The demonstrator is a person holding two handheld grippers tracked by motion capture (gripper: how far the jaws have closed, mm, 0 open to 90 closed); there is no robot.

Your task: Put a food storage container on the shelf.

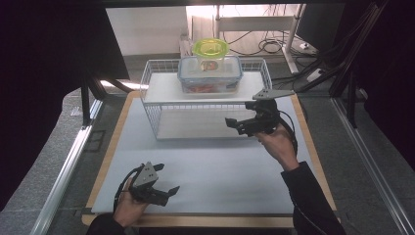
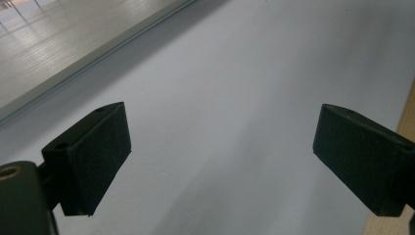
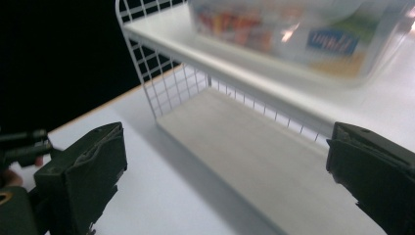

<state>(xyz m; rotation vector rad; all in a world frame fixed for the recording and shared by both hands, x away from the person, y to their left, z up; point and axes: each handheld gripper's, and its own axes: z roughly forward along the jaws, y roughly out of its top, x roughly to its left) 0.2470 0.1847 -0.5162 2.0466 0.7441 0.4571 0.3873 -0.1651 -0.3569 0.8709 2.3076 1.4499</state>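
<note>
A white wire rack (image 1: 151, 105) stands at the back middle of the table. On its upper shelf (image 1: 164, 88) rests a clear box with a blue rim (image 1: 210, 76), and a small tub with a yellow-green lid (image 1: 211, 48) sits on top of the box. My right gripper (image 1: 236, 126) hovers open and empty just in front of the rack's right end. In the right gripper view its jaws (image 3: 225, 166) frame the rack's bare lower shelf (image 3: 244, 142), with the clear box (image 3: 293, 34) above. My left gripper (image 1: 168, 177) rests open and empty near the front left, over the white mat (image 2: 235, 88).
The white mat (image 1: 215, 161) covers a wooden tabletop (image 1: 113, 142). Black curtains hang on both sides. A metal rail (image 1: 68, 166) runs along the floor at the left. Cables (image 1: 269, 46) and a monitor (image 1: 320, 22) lie behind the table.
</note>
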